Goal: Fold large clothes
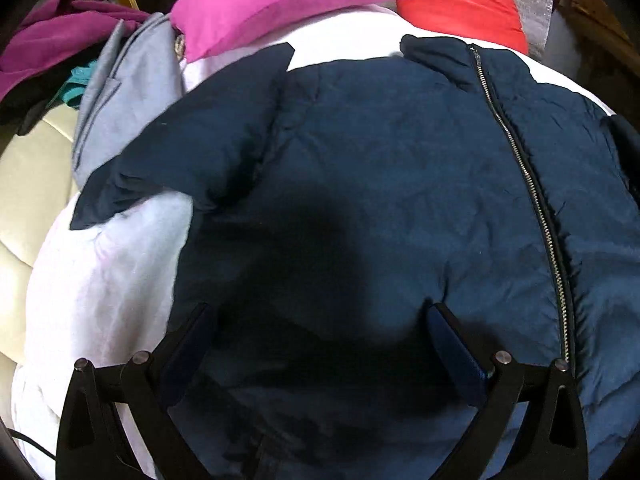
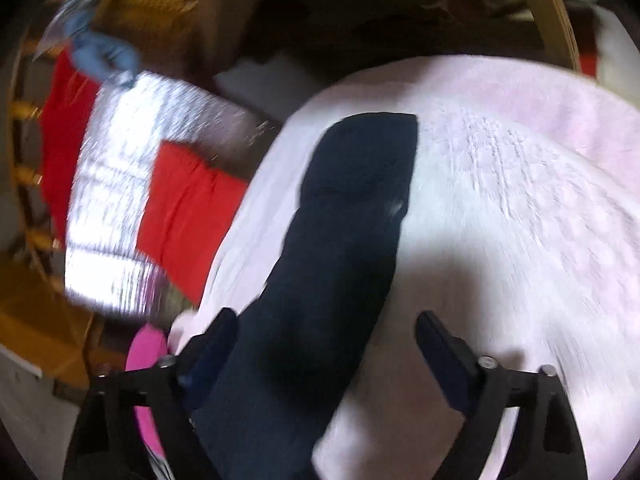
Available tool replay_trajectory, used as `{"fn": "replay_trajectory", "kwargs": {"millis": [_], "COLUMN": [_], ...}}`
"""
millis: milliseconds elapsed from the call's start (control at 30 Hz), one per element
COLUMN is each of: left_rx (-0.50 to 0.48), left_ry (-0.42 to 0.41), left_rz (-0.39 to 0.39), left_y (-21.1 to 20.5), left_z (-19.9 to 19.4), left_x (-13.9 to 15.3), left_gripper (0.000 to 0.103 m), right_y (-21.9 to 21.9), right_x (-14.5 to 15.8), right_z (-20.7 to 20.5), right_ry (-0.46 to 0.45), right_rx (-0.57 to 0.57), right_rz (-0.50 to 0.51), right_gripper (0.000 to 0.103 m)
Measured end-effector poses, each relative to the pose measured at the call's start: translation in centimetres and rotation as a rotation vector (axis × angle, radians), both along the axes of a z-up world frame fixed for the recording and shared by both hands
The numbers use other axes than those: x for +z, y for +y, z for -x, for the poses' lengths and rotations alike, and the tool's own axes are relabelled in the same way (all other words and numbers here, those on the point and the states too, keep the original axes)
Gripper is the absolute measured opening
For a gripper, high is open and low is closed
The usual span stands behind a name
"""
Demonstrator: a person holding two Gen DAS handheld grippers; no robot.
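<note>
Left gripper jaws spread wide over navy jacket — right gripper likewise, sleeve seemingly loose between.

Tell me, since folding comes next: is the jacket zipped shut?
Zipped: on the navy jacket the zipper runs closed from collar to hem.

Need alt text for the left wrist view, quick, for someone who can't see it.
A navy zip-up jacket lies spread front-up on a white bed cover, with the open left gripper above its lower half. A pink pillow and red cloth lie beyond its collar.
</note>
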State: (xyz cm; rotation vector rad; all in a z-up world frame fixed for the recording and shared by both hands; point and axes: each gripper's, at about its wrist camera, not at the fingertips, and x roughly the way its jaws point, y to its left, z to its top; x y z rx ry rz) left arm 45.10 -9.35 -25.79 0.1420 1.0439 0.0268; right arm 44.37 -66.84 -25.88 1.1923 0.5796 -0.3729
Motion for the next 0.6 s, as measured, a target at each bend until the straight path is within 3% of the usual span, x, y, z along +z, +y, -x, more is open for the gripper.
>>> {"fn": "replay_trajectory", "kwargs": {"millis": [133,167,200,233,267,367,500,567,600], "left_rx": [0.031,0.034,0.035,0.034,0.032,0.040,0.015,0.034,0.061], "left_ry": [0.027,0.017,0.009,0.005,0.009,0.025,0.091,0.038,-0.025], "left_rz": [0.064,0.085,0.093,0.095,0.090,0.102,0.108,0.135,0.123], "left_y": [0.5,0.7,0.8,0.8,0.7,0.8,1.3,2.1,2.7], "left_z": [-0.4,-0.1,0.0,0.2,0.3,0.5,0.3,0.7,1.2], "left_x": [-0.5,-0.7,-0.7,-0.8,-0.8,-0.7,-0.1,1.3,2.7], "left_gripper": [0.103,0.103,0.103,0.103,0.103,0.103,0.103,0.103,0.103], "right_y": [-1.3,-1.4,-1.5,-1.4,-1.2,0.5,4.8,8.1,9.9], "right_x": [-0.5,-0.7,-0.9,-1.0,-0.9,2.3,8.5,12.4,13.8], "right_z": [-2.1,-3.0,-3.7,-3.9,-4.1,-3.6,-3.3,-3.0,-2.9], "right_ry": [-0.019,-0.009,0.019,0.038,0.035,-0.061,-0.149,-0.236,-0.261], "right_rx": [-0.039,-0.033,-0.025,-0.021,-0.024,-0.033,0.051,0.121,0.151], "right_rz": [0.037,0.045,0.043,0.042,0.049,0.153,0.301,0.343,0.359], "right_gripper": [0.079,0.065,0.036,0.023,0.017,0.011,0.010,0.010,0.010]}}
